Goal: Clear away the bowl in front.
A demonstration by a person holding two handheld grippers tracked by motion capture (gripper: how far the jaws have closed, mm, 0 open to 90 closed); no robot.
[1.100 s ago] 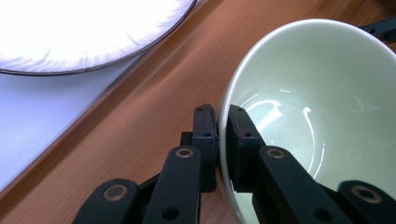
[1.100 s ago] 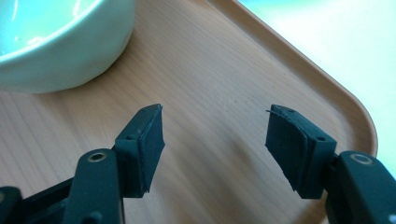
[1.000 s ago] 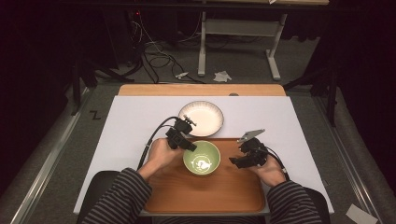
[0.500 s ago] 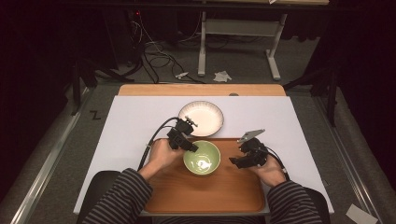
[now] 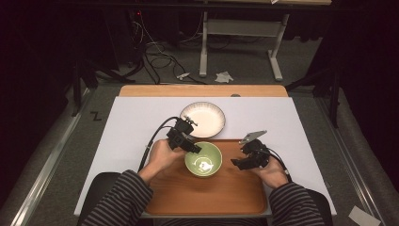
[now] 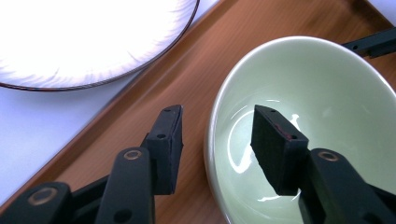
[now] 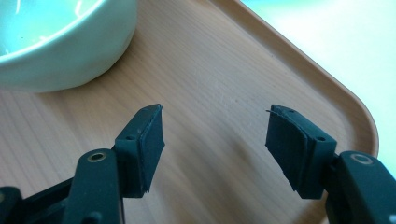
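Nothing has visibly shifted since a second ago. The green bowl (image 5: 203, 159) sits mid-tray (image 5: 235, 197). The left gripper (image 6: 217, 135) straddles the bowl's rim, jaws apart, unclamped. The right gripper (image 7: 215, 135), jaws apart and empty, hovers over bare tray beside the bowl. The white plate (image 5: 203, 119) lies just beyond the bowl on the table (image 5: 131, 122).

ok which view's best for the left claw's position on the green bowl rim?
Left gripper view: the left claw is open and straddles the bowl rim, one jaw inside, one outside over the tray. The high view shows claw at the bowl's left edge, too small to judge. Right gripper view shows just the bowl's outer wall.
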